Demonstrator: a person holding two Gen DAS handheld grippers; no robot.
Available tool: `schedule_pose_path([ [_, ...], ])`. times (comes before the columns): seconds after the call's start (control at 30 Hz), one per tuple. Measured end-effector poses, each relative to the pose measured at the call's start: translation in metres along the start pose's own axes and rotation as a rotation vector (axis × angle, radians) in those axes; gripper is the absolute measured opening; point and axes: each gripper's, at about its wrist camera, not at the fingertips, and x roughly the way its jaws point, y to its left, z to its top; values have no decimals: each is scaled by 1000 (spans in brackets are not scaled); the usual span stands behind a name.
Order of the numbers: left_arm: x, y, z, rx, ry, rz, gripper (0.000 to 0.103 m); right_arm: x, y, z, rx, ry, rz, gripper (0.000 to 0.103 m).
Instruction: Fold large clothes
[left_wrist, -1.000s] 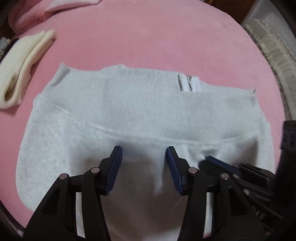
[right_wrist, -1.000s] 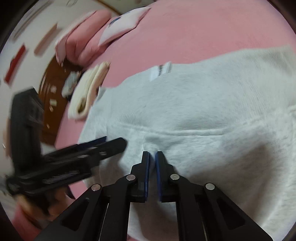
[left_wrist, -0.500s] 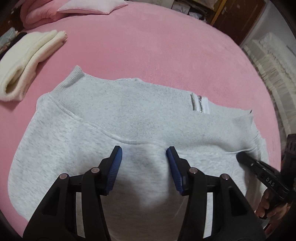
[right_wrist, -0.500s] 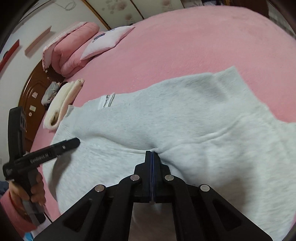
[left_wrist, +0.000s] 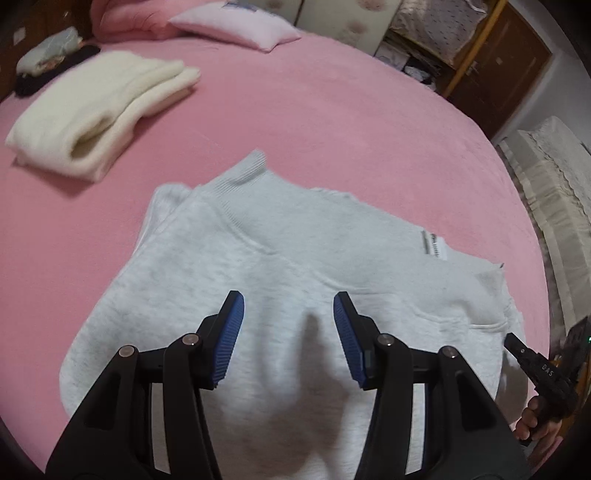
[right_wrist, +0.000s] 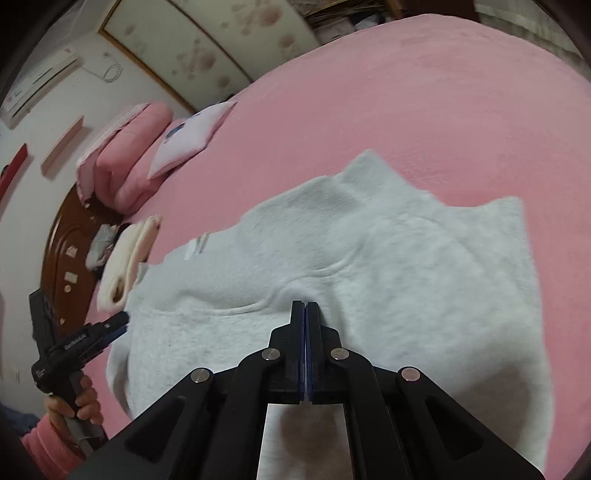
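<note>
A light grey sweater (left_wrist: 295, 240) lies on the pink bed (left_wrist: 332, 110) with its ribbed collar at the far side and a white label on its right. My left gripper (left_wrist: 288, 314) hovers over its near middle, jaws apart, with a soft crease of cloth below the gap and nothing pressed by the pads. In the right wrist view my right gripper (right_wrist: 304, 304) is shut on a pinch of the sweater (right_wrist: 406, 277) at a seam, and the cloth puckers toward its tips. The right gripper (left_wrist: 511, 338) shows at the sweater's right edge, the left gripper (right_wrist: 120, 323) at its left edge.
A folded cream garment (left_wrist: 92, 110) lies at the far left of the bed, and a pale pillow (left_wrist: 236, 22) with pink bedding sits at the head. A wooden headboard (right_wrist: 62, 251) stands behind. Cupboards and a door are at the far right. A hand (right_wrist: 74, 402) grips the left tool.
The right jaws went from a narrow gap to fully shut on the sweater and drew away sideways from the left gripper. The left gripper pulled back, so more bed shows and the sweater sits skewed.
</note>
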Motion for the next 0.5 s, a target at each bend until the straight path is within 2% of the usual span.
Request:
schedule_pose_path([
  [0.07,19,17,5,-31,58,25,47,-4,-19,-7,51,17,-22,0],
  [0.1,26,22,5,-41,74,29,47,-5,-30,-7,78,46,1,0],
  [0.17,39,29,1,-74,94,37,47,5,-34,-10,70,85,-5,0],
  [0.27,48,26,-1,-33,88,100,49,21,-36,-13,-62,131,-142,0],
  [0.4,51,18,5,97,71,241,49,8,-60,0,3,87,-279,0],
  [0.5,54,30,8,143,59,324,46,-11,-82,0,-1,61,-392,0],
])
